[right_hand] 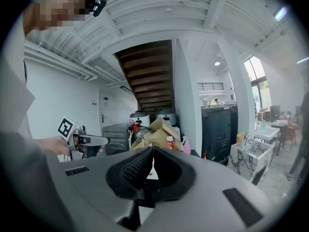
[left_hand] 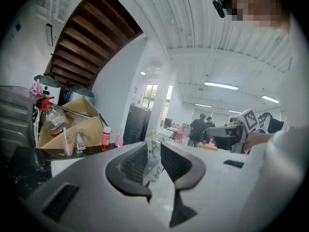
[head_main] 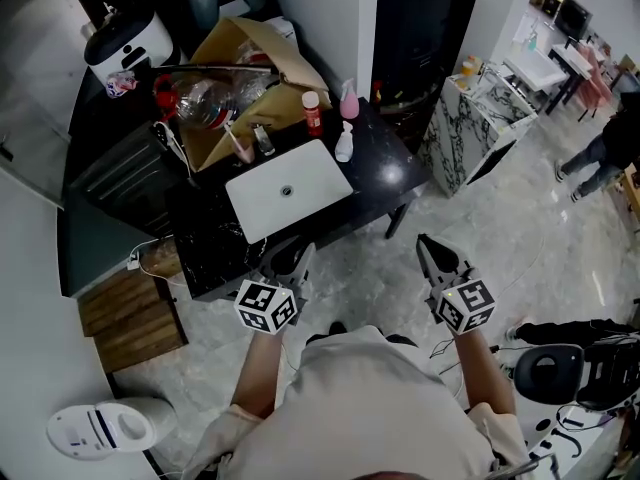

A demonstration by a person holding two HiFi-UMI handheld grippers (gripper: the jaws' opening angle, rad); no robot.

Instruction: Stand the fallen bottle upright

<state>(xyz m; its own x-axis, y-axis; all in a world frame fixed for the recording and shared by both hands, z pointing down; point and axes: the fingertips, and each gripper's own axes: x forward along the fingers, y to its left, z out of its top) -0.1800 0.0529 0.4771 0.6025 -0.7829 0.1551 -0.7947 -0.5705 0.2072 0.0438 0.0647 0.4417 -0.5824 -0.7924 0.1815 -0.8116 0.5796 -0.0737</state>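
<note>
Head view: the white bottle (head_main: 344, 144) seems to lie on the black table (head_main: 392, 168), at 2 o'clock of the white basin (head_main: 300, 203), below a red bottle (head_main: 313, 114). The left tool (head_main: 290, 258) and the right tool (head_main: 432, 251) hover at the table's 6 o'clock.
Left gripper view: jaws slightly spread, empty.
Right gripper view: jaws pressed together, empty.
</note>
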